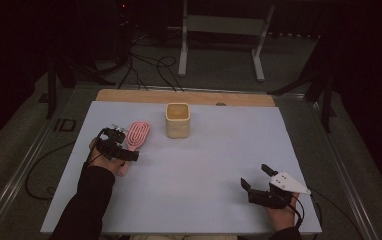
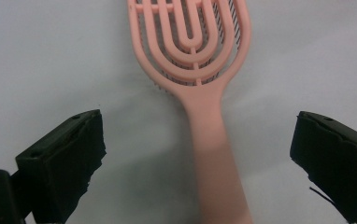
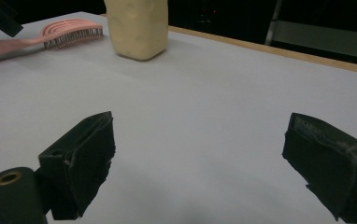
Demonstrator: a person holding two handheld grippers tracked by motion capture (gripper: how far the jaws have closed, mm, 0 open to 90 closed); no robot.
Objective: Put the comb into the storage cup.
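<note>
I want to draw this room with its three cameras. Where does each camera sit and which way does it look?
High view: above the table's near side, looking forward and down on the table; both forearms and hands come in below.
Left gripper view: on the left gripper, looking down at the pink hairbrush; its two black fingers show.
Right gripper view: on the right gripper, looking low across the table at the cream cup.
All three share the hairbrush.
</note>
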